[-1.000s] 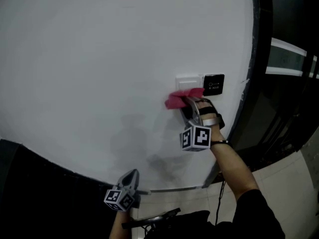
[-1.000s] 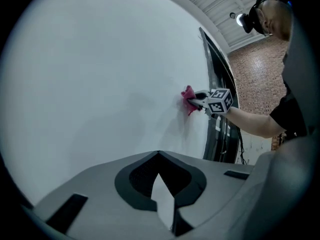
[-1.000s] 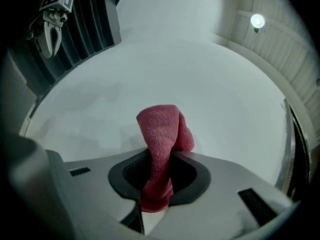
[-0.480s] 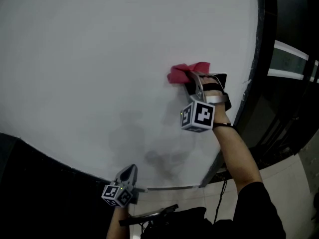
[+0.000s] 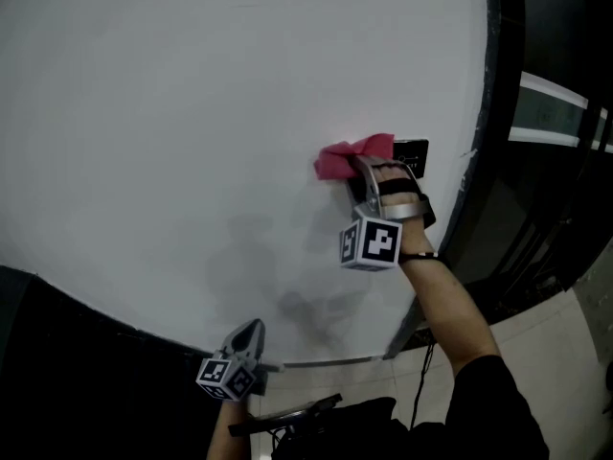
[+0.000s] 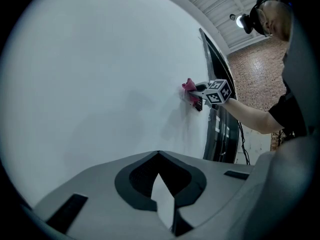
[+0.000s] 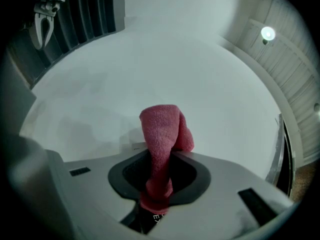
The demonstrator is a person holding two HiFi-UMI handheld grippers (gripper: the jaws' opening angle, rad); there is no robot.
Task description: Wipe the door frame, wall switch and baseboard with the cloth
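From the head view, the right tongs (image 5: 367, 169) are pressing the red cloth (image 5: 347, 158) onto the white wall (image 5: 192, 113), just beside the black exit plate (image 5: 411, 158). The forearm is reaching up, and the left tongs (image 5: 247, 338) are hanging low.

In the left gripper view, the jaws are resting together, holding nothing.

In the right gripper view, the jaws are clamping the cloth (image 7: 161, 134) at its bunched middle. It is looking soft, light and limp, so gripping close to the wad is probably serving best.

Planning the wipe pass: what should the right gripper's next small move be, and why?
Probably slide the cloth sideways onto the black exit plate: the right gripper clamps the cloth against the wall just left of that plate, which shows uncovered.
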